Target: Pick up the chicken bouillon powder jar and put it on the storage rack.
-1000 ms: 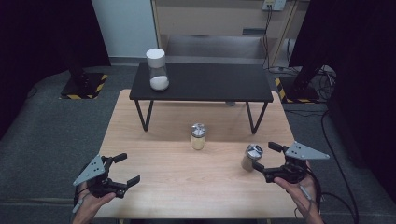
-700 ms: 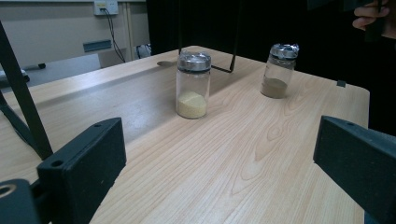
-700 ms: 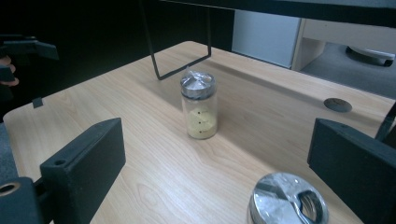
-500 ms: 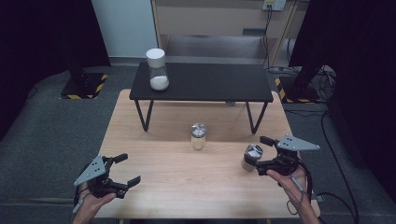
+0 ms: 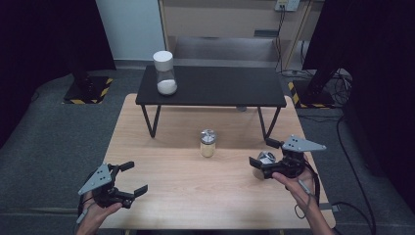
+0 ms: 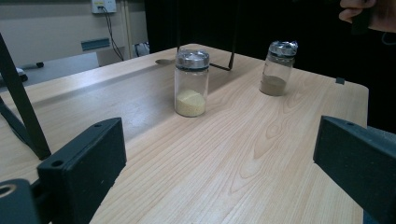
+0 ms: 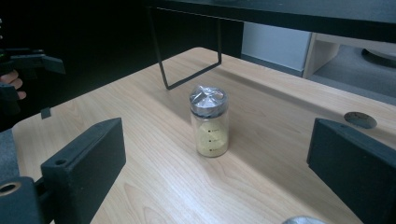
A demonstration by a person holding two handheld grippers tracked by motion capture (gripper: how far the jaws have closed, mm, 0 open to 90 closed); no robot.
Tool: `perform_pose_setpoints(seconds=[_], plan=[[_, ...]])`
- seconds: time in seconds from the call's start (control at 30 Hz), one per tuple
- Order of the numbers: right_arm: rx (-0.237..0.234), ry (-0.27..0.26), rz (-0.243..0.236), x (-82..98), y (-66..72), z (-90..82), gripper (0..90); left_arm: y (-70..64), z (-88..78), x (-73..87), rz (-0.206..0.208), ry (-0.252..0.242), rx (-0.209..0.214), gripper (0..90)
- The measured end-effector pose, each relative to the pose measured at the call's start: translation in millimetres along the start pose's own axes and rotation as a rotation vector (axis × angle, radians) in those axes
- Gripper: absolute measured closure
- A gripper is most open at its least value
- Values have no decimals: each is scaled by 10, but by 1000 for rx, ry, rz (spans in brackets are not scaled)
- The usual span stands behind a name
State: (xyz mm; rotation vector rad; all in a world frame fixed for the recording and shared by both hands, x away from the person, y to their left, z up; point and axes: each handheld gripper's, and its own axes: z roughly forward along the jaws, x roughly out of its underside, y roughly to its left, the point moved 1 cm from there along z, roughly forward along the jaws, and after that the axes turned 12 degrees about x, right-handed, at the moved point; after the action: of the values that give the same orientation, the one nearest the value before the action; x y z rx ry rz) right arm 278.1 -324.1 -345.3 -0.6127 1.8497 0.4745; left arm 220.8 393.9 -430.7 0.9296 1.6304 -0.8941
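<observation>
High view: right gripper jaws wide, flanking the brown-powder jar, apparently not yet gripping; centre on the glass below its metal lid. Left gripper spread, empty.
Left gripper view: that jar stands upright, cylindrical.
Right gripper view: yellow-powder jar, foil-wrapped cap

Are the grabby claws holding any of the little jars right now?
No. Both the left gripper and the right gripper are open and hold nothing; the right one sits close around the brown-powder jar.
</observation>
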Motion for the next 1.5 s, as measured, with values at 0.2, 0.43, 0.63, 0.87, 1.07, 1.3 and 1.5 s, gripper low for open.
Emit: perform_pose_setpoints(seconds=[0.2, 0.43, 0.63, 0.87, 1.07, 1.3, 1.5], plan=[[-9, 11, -13, -99, 42, 147, 54, 2, -1, 0, -1, 1, 1, 13], [-22, 26, -26, -175, 90, 320, 54, -2, -4, 1, 2, -1, 0, 14], [-24, 40, -30, -207, 117, 440, 55, 0, -4, 1, 1, 0, 1, 14], [-26, 56, -42, -243, 137, 553, 56, -5, -7, 3, 1, -4, -1, 16], [-22, 64, -49, -268, 165, 633, 56, -5, -8, 0, 3, -2, -2, 17], [-25, 77, -66, -314, 216, 750, 56, -9, -9, 0, 5, -2, -2, 17], [-25, 89, -64, -334, 238, 870, 57, -9, -10, 1, 5, -3, -3, 18]])
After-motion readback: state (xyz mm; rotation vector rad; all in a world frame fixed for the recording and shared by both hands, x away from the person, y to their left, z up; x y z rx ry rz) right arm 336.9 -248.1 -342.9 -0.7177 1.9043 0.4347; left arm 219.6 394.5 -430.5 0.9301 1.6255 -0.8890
